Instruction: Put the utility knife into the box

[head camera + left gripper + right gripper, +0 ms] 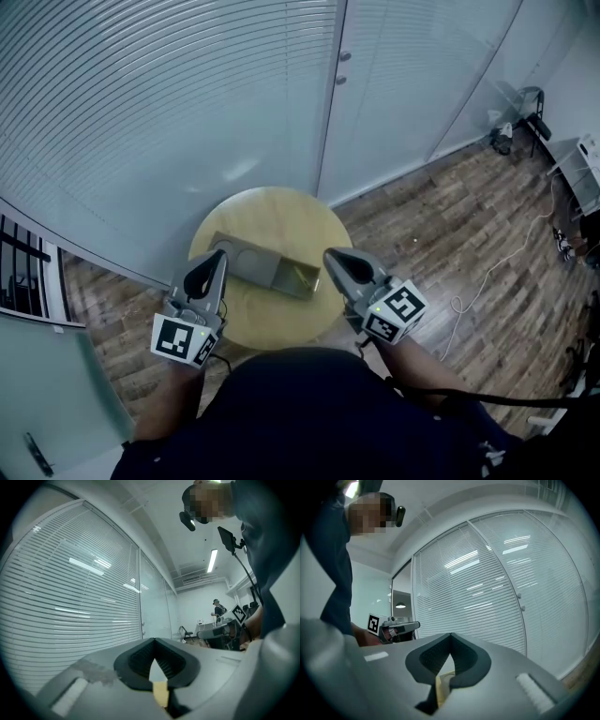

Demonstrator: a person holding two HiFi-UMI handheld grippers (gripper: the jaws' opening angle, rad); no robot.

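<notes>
Jaws closed tip to tip on left gripper (219,253) and right gripper (329,253), nothing gripped. One grey box (253,264) mid-frame on one round table (272,211), long axis running upper left to lower right. Yellowish bit (306,275) at its lower-right end, perhaps knife; too small to confirm or read its heading. Two grippers flanking box.

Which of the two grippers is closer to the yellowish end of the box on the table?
The right gripper: its shut tips sit just beside the yellowish end of the box, while the left gripper is at the opposite grey end.
</notes>
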